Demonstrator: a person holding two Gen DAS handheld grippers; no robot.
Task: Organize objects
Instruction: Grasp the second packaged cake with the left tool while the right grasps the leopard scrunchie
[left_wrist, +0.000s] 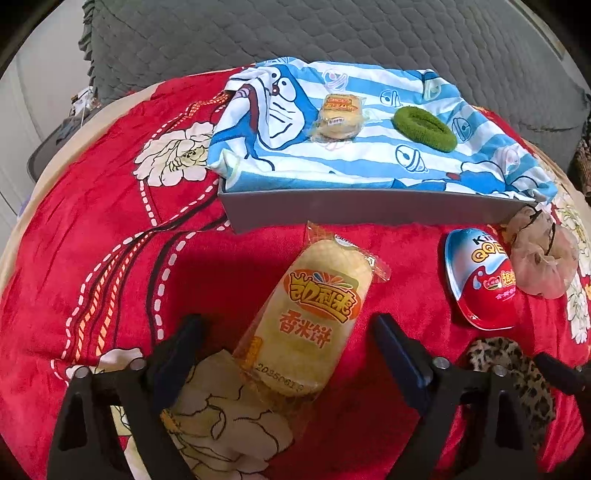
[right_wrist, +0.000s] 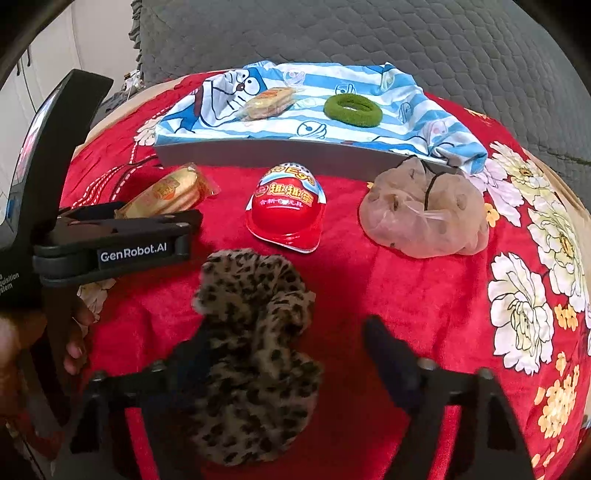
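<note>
Red blanket (left_wrist: 229, 266) with white flowers covers the bed, and a grey quilted cushion (left_wrist: 332, 33) rises behind it. At the far side sits a grey tray (left_wrist: 332, 214) lined with a blue striped cartoon cloth (left_wrist: 369, 162), carrying a small wrapped rice cracker (left_wrist: 338, 116) and a green hair ring (left_wrist: 424, 128).

The left gripper (left_wrist: 288, 354) is low over the blanket, jaws spread wide on either side of a long rice cracker packet (left_wrist: 314, 317), not touching it; the packet is printed with 香米饼 and a date stamp. The near tray wall lies just beyond the packet's far end.

The right gripper (right_wrist: 284, 354) is released too, its fingers astride a leopard-print scrunchie (right_wrist: 255, 332); the left finger is partly hidden by the fabric. Ahead lie a red chocolate egg (right_wrist: 286, 210) and a sheer beige scrunchie (right_wrist: 424, 214), with bare blanket between them. "GenRobot.AI" reads on the left tool's side.
</note>
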